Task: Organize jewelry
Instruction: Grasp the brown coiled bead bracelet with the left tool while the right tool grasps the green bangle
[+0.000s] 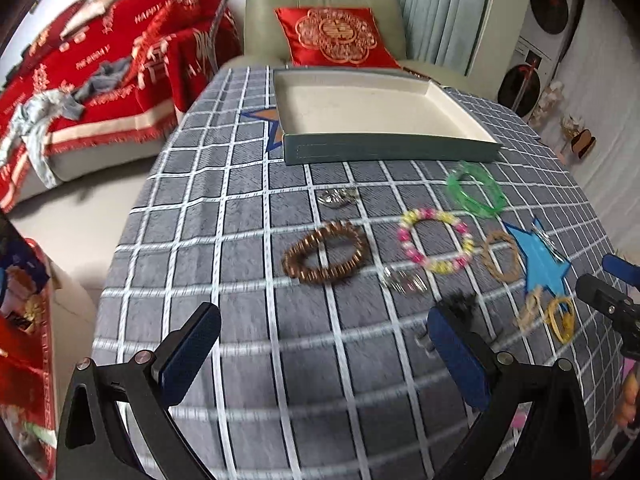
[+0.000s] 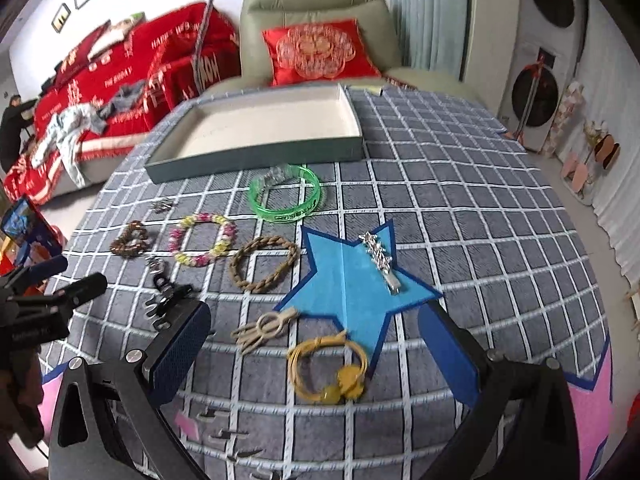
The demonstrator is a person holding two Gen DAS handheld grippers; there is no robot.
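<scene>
Both claws hung released over the table (image 2: 460, 208), left claw (image 1: 324, 354) near the brown bracelet (image 1: 326, 254), right claw (image 2: 314, 346) above the yellow band (image 2: 330, 368). The tray (image 2: 256, 158) sat behind, green bangle (image 2: 286, 196) just before it, clip (image 2: 380, 260) on the blue star (image 2: 344, 284).

left wrist: above tablecloth (image 1: 240, 240), facing tray (image 1: 384, 148) | right wrist: same, rightward

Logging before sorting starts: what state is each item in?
Tray: empty, on table.
Green bangle: flat, outside tray.
Silver clip: lying on blue star.
Yellow hair tie: on cloth, untouched.
Left tongs: open, empty.
Right tongs: open, empty.
</scene>
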